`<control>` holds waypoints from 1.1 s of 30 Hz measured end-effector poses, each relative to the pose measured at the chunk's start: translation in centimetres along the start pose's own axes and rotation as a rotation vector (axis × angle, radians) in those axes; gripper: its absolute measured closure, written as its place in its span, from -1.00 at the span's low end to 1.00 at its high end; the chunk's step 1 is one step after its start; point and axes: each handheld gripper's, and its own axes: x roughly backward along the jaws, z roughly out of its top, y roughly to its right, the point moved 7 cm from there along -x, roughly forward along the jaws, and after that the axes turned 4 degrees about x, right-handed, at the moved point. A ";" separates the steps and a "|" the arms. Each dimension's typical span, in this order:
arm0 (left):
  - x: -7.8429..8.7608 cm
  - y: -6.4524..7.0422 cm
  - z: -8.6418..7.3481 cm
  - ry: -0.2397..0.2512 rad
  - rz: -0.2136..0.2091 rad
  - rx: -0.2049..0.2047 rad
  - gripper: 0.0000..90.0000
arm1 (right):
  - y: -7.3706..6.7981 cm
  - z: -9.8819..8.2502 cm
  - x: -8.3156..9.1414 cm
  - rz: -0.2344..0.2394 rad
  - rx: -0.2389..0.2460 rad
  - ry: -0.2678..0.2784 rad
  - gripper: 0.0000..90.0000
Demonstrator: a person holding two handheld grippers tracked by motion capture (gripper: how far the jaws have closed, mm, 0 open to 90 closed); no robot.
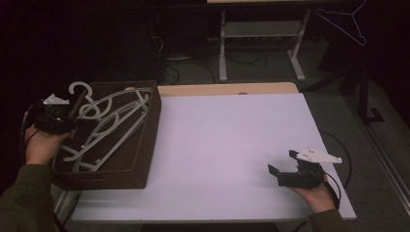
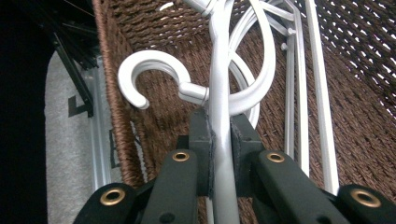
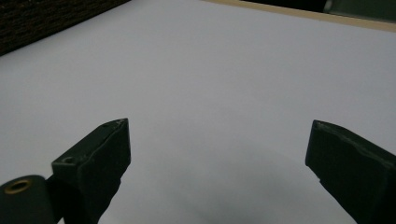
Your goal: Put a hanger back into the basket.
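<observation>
The left gripper (image 2: pixel 219 135) clamps a white hanger (image 2: pixel 219 93) by its neck, over the wicker basket (image 1: pixel 145 140) at the table's left – the right gripper (image 3: pixel 217 149) gapes wide, holding nothing, near right.

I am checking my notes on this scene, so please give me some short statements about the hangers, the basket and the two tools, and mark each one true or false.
1. The left tool is shut on a white hanger. True.
2. The right tool holds a hanger. False: its jaws stand wide apart with nothing between them, above the white table.
3. Several white hangers lie in a brown woven basket. True.
4. The basket stands at the right end of the table. False: it stands at the left end, beside the left tool.
5. The held hanger's hook is closed into a full ring. False: it is an open curve.
</observation>
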 end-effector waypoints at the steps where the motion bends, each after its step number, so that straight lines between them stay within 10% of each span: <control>1: -0.2 0.0 0.0 -0.007 0.004 -0.007 0.82 | 0.0 0.0 0.0 0.000 -0.002 -0.001 -0.86; 25: -3.9 0.7 -3.7 -0.136 -0.006 0.026 0.80 | 0.0 -0.1 -0.1 0.000 0.008 -0.004 -0.86; 33: -3.4 0.6 -3.2 -0.081 -0.030 0.071 0.22 | 0.0 -0.1 -0.1 -0.001 0.004 -0.002 -0.86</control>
